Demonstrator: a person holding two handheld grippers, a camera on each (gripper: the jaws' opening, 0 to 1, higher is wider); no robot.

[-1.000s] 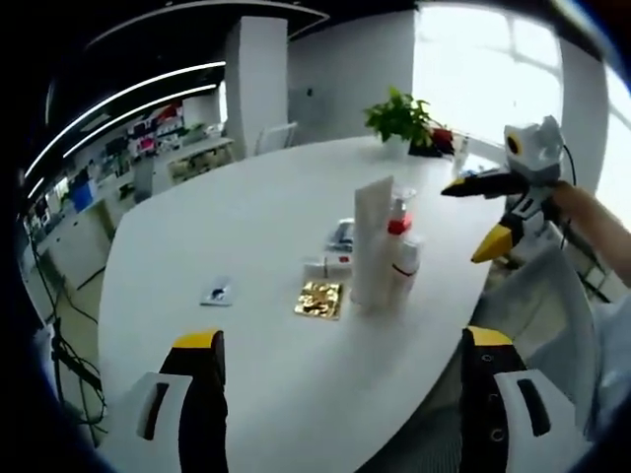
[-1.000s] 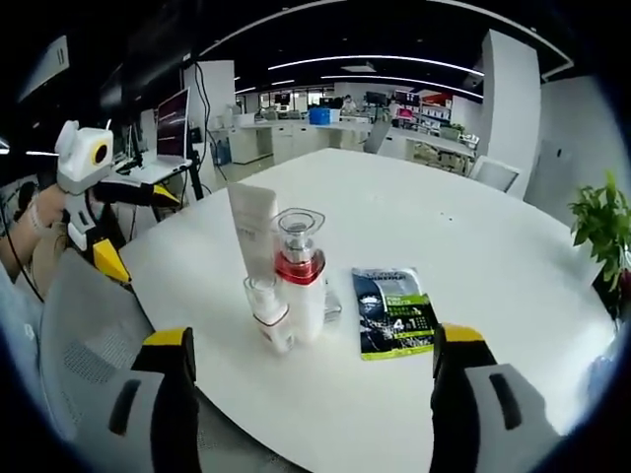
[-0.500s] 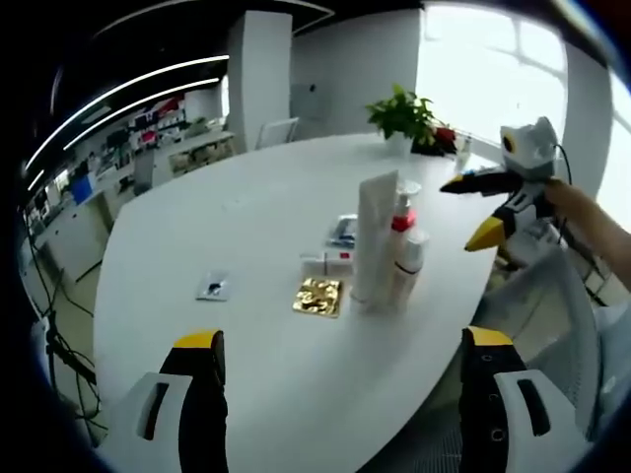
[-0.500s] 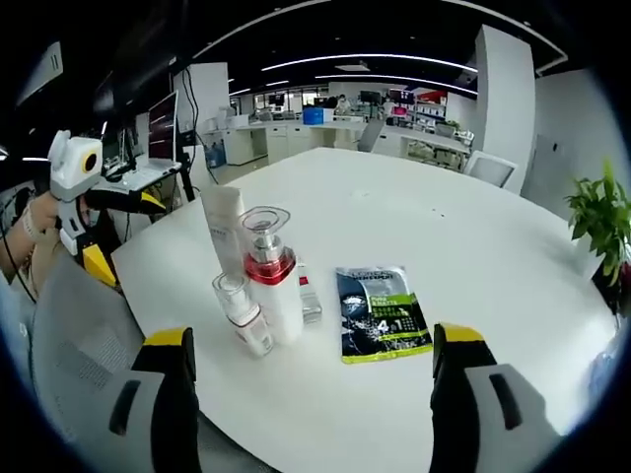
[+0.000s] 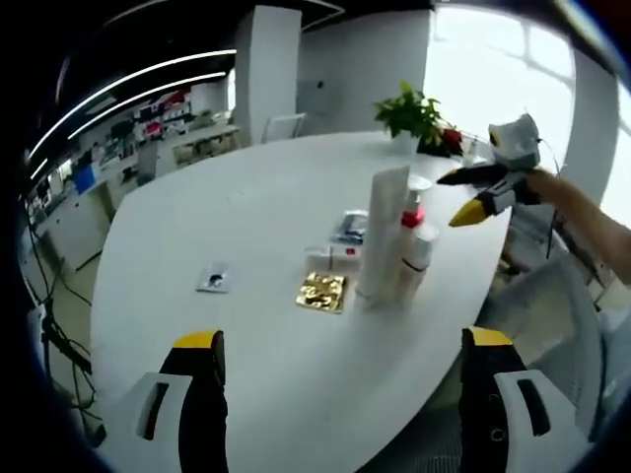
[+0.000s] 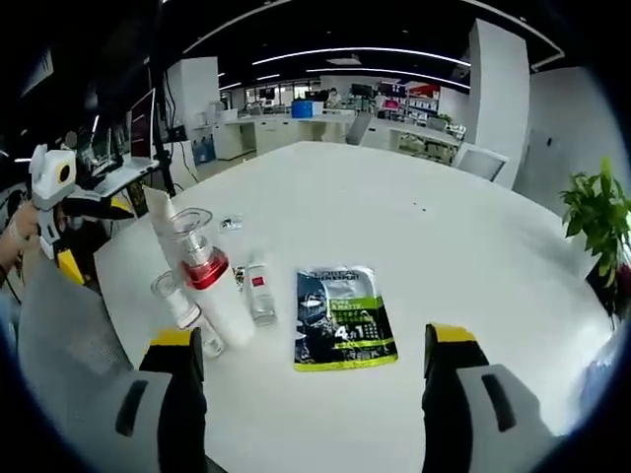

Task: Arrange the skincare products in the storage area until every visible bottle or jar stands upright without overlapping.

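Tall white tube, red-collared pump bottle and small clear-capped bottle upright, clustered touching near the white tabletop edge. Small flat tube lying just beside them; green-black sachet, gold packet and small foil sachet flat further in. Left gripper spread, empty. Right gripper spread, empty, off the edge.
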